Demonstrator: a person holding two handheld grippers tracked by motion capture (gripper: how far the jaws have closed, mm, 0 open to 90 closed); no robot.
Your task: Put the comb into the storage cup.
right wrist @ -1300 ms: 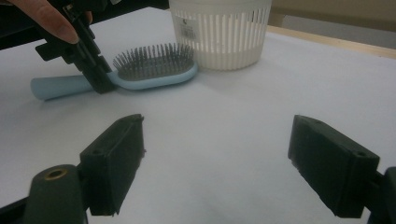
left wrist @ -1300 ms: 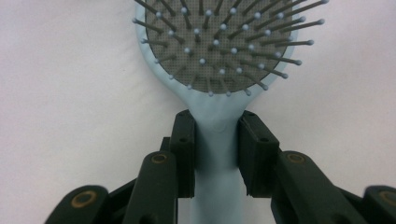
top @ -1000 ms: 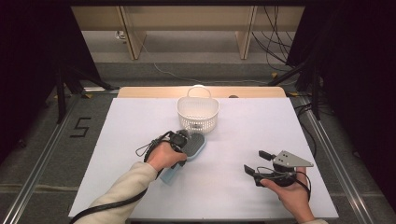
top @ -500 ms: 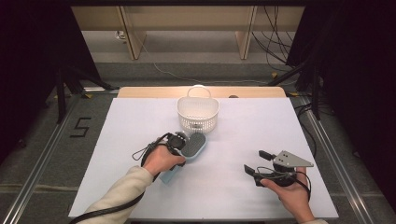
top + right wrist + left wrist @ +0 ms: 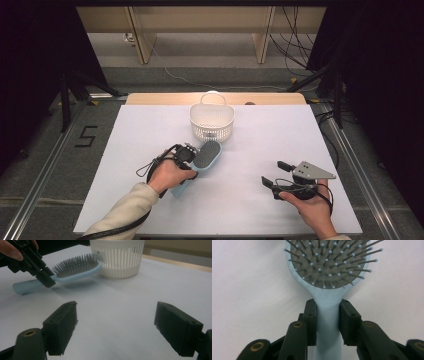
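- The hairbrush (image 5: 206, 156) is now lying with its head nearer the white basket (image 5: 212, 122) than a second ago; the left tongs (image 5: 192, 161) are carrying it a little farther up the tabletop (image 5: 260, 210), so the work is looking like a move of the brush toward the basket, and the brush is not yet in it.
- The left tongs are staying clamped on the pale blue handle, just below the bristled head; the right tongs (image 5: 272, 174) are resting near the right edge, standing apart with nothing between them, in the same place as before.
- The left gripper view is showing the grip closely: both pads (image 5: 310, 320) are pressing the neck of the hairbrush (image 5: 329, 315) from either side, bristles up.
- The right gripper view is showing, from the side, the brush head (image 5: 75, 265) lifted off the tabletop and almost touching the basket (image 5: 117, 257) wall, while the handle end is sitting low; whether that end is touching the surface I cannot tell.
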